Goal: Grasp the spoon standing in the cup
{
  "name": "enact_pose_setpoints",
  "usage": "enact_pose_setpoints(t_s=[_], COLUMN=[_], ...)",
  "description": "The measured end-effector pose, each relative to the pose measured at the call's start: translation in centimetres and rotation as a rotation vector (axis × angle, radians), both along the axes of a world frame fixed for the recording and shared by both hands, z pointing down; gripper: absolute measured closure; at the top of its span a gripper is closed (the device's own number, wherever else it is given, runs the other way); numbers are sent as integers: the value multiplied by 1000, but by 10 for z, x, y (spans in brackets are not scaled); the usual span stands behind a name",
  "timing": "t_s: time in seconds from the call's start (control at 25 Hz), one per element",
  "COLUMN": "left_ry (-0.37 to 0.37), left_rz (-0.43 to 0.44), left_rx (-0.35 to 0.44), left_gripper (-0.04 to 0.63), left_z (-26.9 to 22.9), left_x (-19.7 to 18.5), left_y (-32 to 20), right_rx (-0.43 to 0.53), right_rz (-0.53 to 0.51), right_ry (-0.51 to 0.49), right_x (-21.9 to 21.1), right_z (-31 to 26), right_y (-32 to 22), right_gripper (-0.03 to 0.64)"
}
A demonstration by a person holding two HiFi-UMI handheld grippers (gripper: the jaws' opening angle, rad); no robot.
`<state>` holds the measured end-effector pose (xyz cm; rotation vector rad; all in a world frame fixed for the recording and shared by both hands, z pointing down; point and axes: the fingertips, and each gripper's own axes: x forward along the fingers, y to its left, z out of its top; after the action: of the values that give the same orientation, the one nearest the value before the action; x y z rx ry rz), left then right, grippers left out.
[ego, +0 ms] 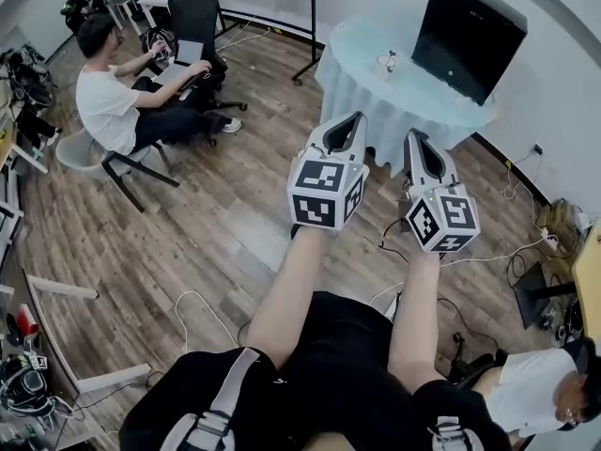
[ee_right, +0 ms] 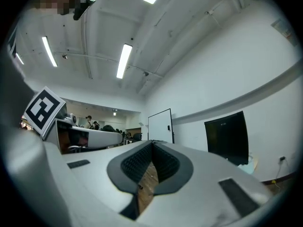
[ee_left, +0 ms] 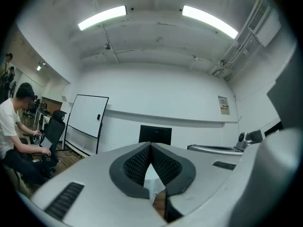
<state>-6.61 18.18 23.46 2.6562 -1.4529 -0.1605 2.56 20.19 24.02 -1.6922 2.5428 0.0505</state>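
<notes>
A small cup (ego: 388,62) with a thin spoon handle rising from it stands on a round table with a pale cloth (ego: 362,87), far ahead of me in the head view. It is too small to make out more. My left gripper (ego: 349,120) and right gripper (ego: 414,139) are held out side by side over the wood floor, well short of the table. Both point toward the table. In the left gripper view the left gripper (ee_left: 150,145) has its jaws closed tip to tip on nothing. The right gripper (ee_right: 152,143) is likewise shut and empty.
A black monitor (ego: 467,36) stands on the table behind the cup. A person sits on a chair (ego: 113,106) at far left beside an office chair (ego: 192,12). Cables (ego: 512,252) trail on the floor at right. Another person (ego: 540,393) is at bottom right.
</notes>
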Motion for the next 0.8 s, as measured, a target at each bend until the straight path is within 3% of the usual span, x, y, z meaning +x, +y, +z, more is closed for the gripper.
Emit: enact_pose_setpoints(t_s=[0.2,0.4,0.8], left_ry=[-5,13,19], left_rz=[28,16,93], left_rx=[-64,-48,-92], left_gripper=[586,586,586], left_z=[10,-1,16], left_x=[-15,-38,-34], left_y=[-46,-88,-133], right_rx=[-21,-62,-85], right_rz=[28,37,112], right_ry=[-12,32,43], right_x=[-14,-32,-27], right_z=[1,7,14], right_y=[-39,-72,-106], right_gripper=[612,612,612])
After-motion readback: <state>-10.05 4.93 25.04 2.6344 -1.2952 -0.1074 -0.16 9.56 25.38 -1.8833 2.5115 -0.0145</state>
